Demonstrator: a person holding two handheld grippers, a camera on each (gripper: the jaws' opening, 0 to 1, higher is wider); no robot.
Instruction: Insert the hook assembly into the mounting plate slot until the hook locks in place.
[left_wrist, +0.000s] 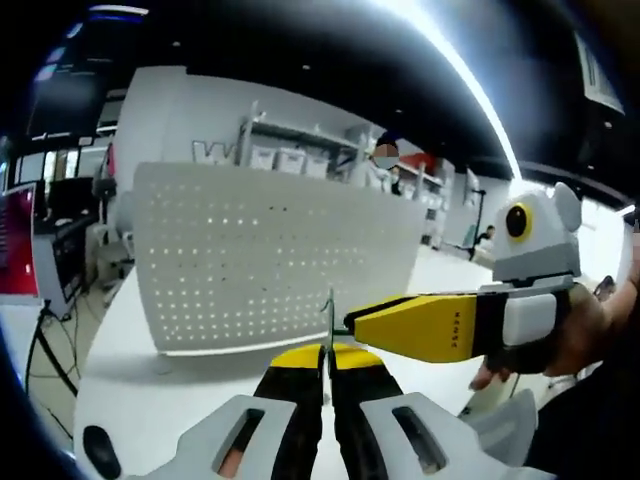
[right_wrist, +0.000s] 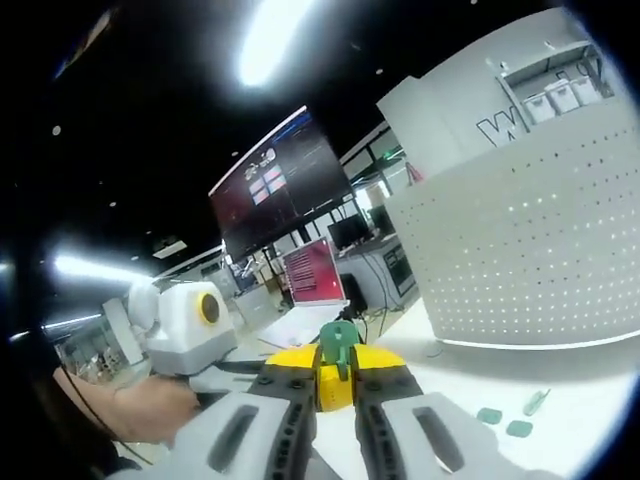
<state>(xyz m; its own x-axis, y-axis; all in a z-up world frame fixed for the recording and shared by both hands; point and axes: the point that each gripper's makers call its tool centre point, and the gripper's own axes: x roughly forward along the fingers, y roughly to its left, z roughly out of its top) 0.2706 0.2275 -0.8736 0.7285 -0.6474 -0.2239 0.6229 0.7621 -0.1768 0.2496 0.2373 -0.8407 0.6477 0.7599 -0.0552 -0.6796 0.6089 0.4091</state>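
Note:
The white perforated mounting plate (left_wrist: 270, 250) stands upright on the white table, beyond both grippers; in the right gripper view the mounting plate (right_wrist: 520, 240) fills the right side. My left gripper (left_wrist: 326, 352) is shut on a thin green hook piece (left_wrist: 328, 318) that sticks up from its yellow tips. My right gripper (left_wrist: 352, 322) reaches in from the right, its tip against that piece. In the right gripper view my right gripper (right_wrist: 337, 362) is shut on the green hook piece (right_wrist: 339, 340), and the left gripper (right_wrist: 268, 372) meets it from the left.
Three small green parts (right_wrist: 505, 420) lie loose on the white table (right_wrist: 590, 400) near the plate's base. A hand (right_wrist: 130, 410) holds the left gripper. Monitors (right_wrist: 315, 270), desks and shelving stand in the room behind. Cables hang off the table's left edge (left_wrist: 50, 350).

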